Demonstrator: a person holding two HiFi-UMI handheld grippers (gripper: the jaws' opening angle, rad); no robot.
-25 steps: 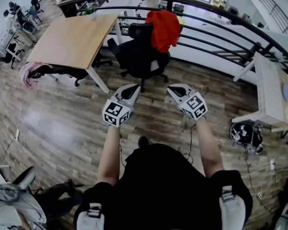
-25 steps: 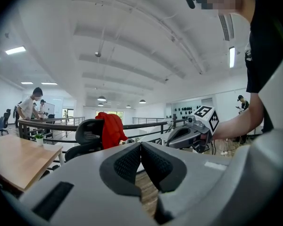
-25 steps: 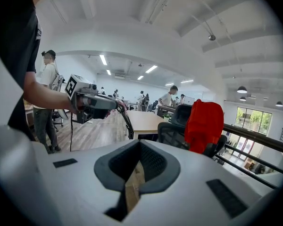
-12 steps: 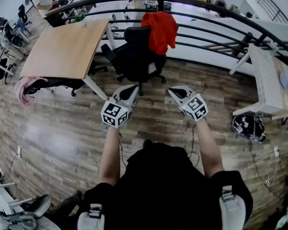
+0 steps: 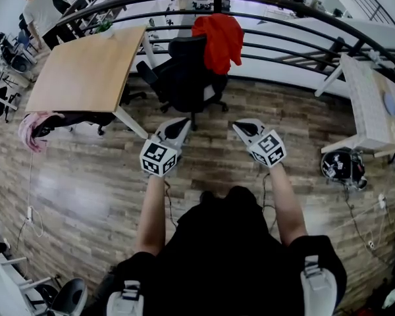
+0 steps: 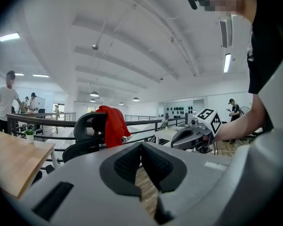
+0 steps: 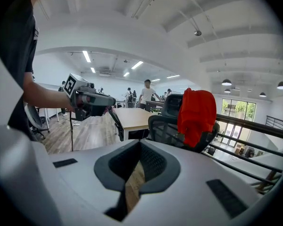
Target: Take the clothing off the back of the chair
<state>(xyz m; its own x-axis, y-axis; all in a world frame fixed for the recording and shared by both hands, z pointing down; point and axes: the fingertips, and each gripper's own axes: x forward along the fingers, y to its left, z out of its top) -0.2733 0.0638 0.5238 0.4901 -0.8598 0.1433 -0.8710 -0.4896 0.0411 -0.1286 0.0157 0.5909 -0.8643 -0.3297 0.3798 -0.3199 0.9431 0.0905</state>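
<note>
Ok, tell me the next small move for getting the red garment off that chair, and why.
Probably reach the right tool forward toward the red garment, opening it on the way: it and the left tool are shut, empty, and short of the black chair whose back the garment drapes.

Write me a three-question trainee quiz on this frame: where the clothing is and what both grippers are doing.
1. Multiple choice: what is the red garment draped over?
A. the railing
B. the back of the black office chair
C. the wooden table

2. True or false: the left gripper is gripping the red garment.

3. Short answer: how do the jaws of the right gripper stand, and is anything between them?

Key:
1. B
2. False. It is shut on nothing and is well short of the chair.
3. They are shut with nothing between them.
</note>
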